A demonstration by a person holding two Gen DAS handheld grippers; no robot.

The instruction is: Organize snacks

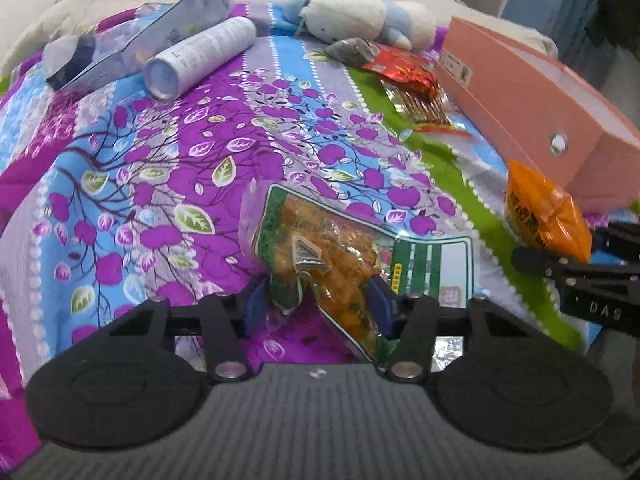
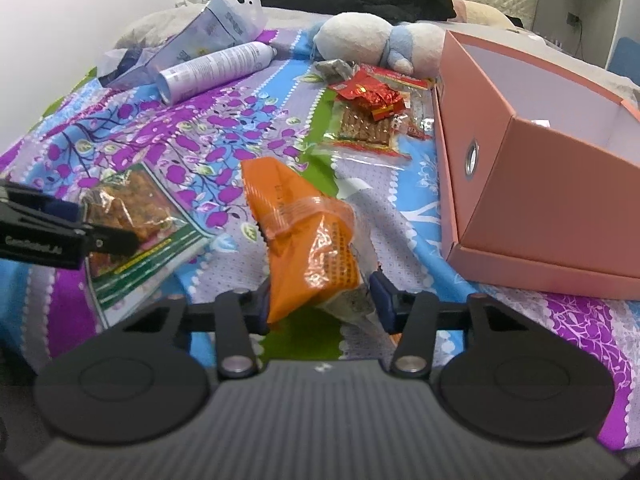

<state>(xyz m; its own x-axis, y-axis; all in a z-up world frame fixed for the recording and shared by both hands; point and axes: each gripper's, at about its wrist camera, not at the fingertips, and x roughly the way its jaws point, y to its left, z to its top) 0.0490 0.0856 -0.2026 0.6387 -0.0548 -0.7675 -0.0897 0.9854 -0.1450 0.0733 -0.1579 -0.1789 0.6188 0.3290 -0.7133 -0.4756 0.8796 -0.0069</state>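
A green-edged clear bag of orange snacks [image 1: 340, 248] lies on the patterned bedspread [image 1: 160, 168]. My left gripper [image 1: 318, 304] has its blue pads pressed on the crumpled near end of that bag. In the right wrist view the same bag [image 2: 136, 208] shows at the left, with the left gripper [image 2: 100, 226] on it. An orange snack bag [image 2: 304, 240] sits between the pads of my right gripper [image 2: 320, 304], which is shut on its lower end. The orange bag [image 1: 544, 208] also appears at the right edge of the left wrist view. An open pink box [image 2: 540, 208] stands to the right.
Red snack packets [image 2: 372, 96] and a clear cracker pack [image 2: 368, 128] lie beside the pink box [image 1: 520, 92]. A white spray can [image 2: 216, 68], a plastic pouch [image 2: 224, 20] and a plush toy [image 2: 372, 36] lie at the far side. Dark clothes are piled behind.
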